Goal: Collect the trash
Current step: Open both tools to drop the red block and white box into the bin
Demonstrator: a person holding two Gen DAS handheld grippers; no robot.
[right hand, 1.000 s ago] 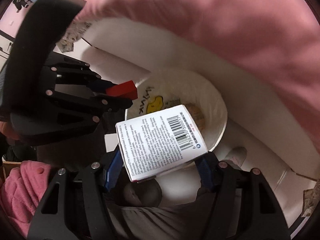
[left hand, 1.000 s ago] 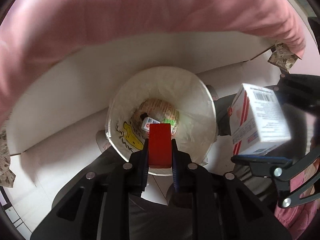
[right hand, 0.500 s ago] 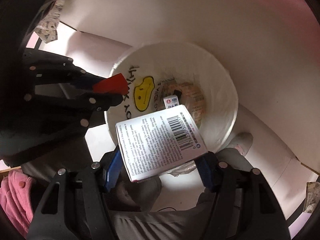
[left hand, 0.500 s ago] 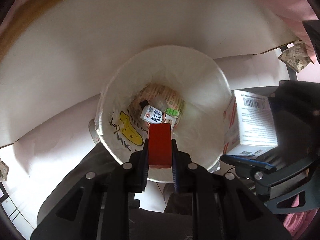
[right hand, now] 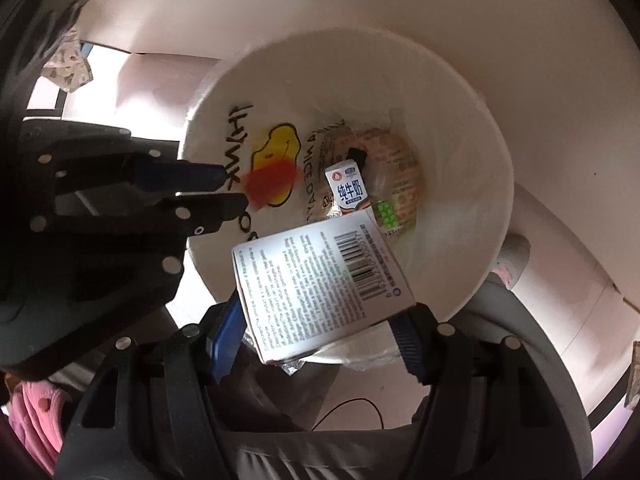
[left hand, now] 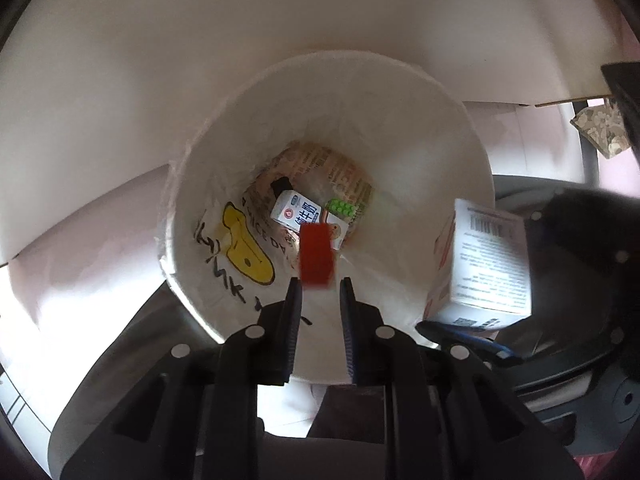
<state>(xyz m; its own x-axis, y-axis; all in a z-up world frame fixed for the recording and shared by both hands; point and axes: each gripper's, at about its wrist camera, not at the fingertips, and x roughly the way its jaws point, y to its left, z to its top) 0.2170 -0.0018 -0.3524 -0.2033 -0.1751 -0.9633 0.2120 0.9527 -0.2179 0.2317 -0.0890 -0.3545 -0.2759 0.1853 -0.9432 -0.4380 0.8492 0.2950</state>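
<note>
A white trash bin (left hand: 448, 128) with a clear liner and a yellow duck print stands below both grippers; it also shows in the right wrist view (right hand: 472, 128). My left gripper (left hand: 320, 290) is open over its near rim. A red block (left hand: 316, 256) is blurred, free of the jaws, falling into the bin; it also shows in the right wrist view (right hand: 266, 186). My right gripper (right hand: 320, 320) is shut on a white carton (right hand: 320, 284) with a barcode, held over the bin's rim; the carton also shows in the left wrist view (left hand: 486, 264). A milk carton (left hand: 296, 214) and wrappers lie at the bottom.
A white cardboard sheet (left hand: 280, 32) stands behind the bin. Grey trouser legs (left hand: 96, 360) flank the bin on a pale floor. A patterned scrap (left hand: 600, 130) hangs at the right. Pink cloth (right hand: 36, 408) lies at the lower left of the right wrist view.
My left gripper opened and let go of the red block, which now drops into the bin. Both grippers came closer over the bin. The right gripper still holds the white carton.
</note>
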